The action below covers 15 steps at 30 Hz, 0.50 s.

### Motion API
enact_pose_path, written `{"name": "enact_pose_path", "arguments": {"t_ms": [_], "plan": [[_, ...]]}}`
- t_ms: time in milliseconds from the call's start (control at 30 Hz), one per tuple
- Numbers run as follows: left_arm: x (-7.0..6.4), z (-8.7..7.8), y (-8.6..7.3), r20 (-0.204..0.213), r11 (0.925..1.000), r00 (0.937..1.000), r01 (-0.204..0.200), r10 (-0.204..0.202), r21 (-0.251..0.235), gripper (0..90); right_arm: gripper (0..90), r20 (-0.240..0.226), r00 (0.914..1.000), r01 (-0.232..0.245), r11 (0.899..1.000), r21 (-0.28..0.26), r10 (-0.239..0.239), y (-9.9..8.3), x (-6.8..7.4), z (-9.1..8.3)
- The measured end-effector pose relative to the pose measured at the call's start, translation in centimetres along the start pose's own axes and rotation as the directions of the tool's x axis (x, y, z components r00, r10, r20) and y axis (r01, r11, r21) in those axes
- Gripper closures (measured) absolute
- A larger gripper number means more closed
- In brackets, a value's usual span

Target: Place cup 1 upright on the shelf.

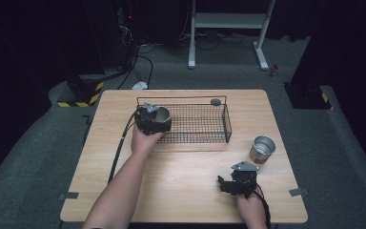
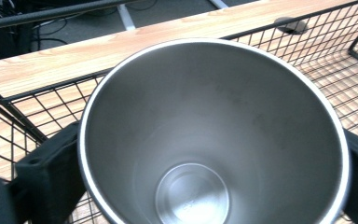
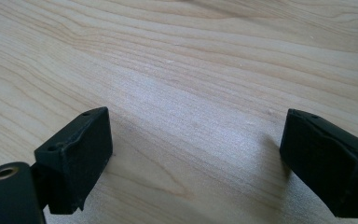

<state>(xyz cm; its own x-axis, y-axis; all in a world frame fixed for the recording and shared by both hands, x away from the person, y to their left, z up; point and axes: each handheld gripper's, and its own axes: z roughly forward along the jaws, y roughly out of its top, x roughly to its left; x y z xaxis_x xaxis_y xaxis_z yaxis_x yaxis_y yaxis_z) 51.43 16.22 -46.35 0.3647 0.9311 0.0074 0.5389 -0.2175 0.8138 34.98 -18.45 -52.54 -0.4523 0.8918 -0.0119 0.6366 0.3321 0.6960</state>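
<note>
The left gripper [image 1: 155,116] holds 1 steel cup [image 2: 214,135] upright, mouth up, jaws clamped on opposite sides of its wall. The cup sits over the left end of the wire basket [image 1: 205,136], just inside its near rim; whether it touches the mesh floor cannot be told. The basket holds nothing else. To the right, a second cup [image 1: 262,149] stands upright on the table [image 1: 186,191]. The right gripper [image 1: 231,183], jaws wide and empty, rests nearer to it, just in front.

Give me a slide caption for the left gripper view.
Left gripper holds a steel cup over the wire basket.
</note>
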Motion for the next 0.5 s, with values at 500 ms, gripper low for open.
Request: {"name": "enact_pose_path", "arguments": {"t_ms": [500], "plan": [[0.2,-1.4,0.9,-0.025,0.9993,0.9992,0.032,-0.033,-0.020,0.1,9.2,0.000,1.0000,0.000,1.000,0.000,0.000,0.0,0.0,0.0]]}}
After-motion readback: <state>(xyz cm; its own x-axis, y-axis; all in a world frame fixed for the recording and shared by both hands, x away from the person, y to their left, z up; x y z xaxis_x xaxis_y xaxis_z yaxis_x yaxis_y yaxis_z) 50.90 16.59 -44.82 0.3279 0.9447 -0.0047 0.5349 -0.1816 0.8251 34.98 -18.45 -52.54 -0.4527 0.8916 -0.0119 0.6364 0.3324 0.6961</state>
